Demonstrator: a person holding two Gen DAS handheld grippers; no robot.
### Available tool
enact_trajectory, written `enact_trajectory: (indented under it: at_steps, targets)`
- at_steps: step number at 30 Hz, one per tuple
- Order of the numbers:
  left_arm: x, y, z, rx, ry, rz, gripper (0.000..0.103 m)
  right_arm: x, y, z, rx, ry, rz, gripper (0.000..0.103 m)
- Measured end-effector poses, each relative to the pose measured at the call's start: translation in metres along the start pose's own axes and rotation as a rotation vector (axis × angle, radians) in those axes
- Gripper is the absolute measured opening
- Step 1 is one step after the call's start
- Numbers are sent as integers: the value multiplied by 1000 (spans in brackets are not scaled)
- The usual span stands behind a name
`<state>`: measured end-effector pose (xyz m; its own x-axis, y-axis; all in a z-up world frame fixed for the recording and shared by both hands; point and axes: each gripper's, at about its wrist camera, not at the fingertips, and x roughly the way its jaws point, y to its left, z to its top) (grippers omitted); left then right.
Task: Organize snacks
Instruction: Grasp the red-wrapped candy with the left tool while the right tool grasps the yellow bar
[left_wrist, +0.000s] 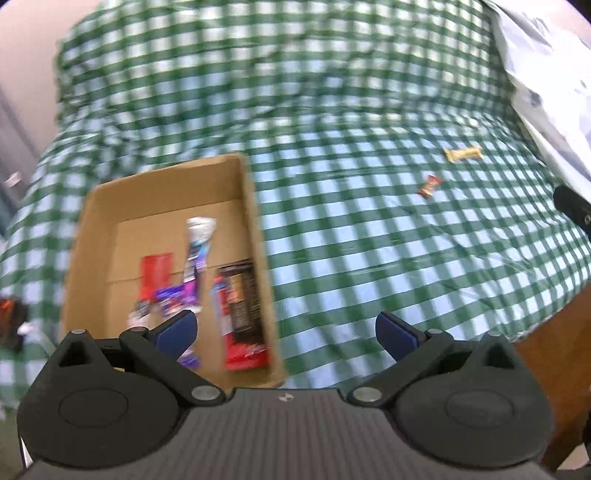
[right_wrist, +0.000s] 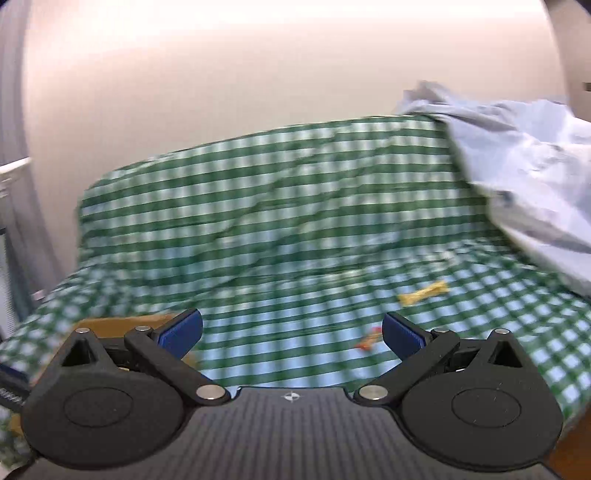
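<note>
While empty, both grippers (left_wrist: 286, 330) (right_wrist: 291, 332) agape.

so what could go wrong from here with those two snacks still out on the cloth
The yellow snack and the small red snack are little and flat on a wrinkled checked cloth; open fingers closing on them could pinch cloth too and drag it. The cardboard box sits far left of them, so a weak pinch might drop one on the way. Both views are motion-blurred, so the right gripper may misjudge its approach.
</note>
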<state>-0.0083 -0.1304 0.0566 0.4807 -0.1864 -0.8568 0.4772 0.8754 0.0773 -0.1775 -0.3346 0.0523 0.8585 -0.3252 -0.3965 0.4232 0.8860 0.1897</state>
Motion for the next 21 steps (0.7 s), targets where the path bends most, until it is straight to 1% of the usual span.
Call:
enact_trajectory:
  at_steps: [3,5,6,8,9,12,14,16,19,21]
  targets:
    - [30,-30,28,29,26,-62,103,24,-40,7,34,-4,-80,103]
    - [56,-55,51,54,31,-102,103,49,-68,11,69,6,-139,103]
    - [71,-68,64,77,28,-110,103,64,-83,13,96,17,-168,103]
    - [100,-96,85,137,29,-123,103,97,-114,17,177,69,-224,103]
    - [119,-112,97,172,35,-131,103,115,-134,18,240,94,-233,103]
    - [172,-151,126,245,58,-163,103,165,-174,17,364,141,-251,103]
    - [212,-172,146,271,94,-196,103,204,-193,14,390,171,-250,103]
    - [258,-193,167,247,131,-204,103,247,-210,9,388,187,-254,103]
    - [315,-212,190,207,173,-219,103,312,-230,-1,377,214,-253,103]
    - [346,-223,203,189,195,-230,103,357,-240,-5,397,233,-258,103]
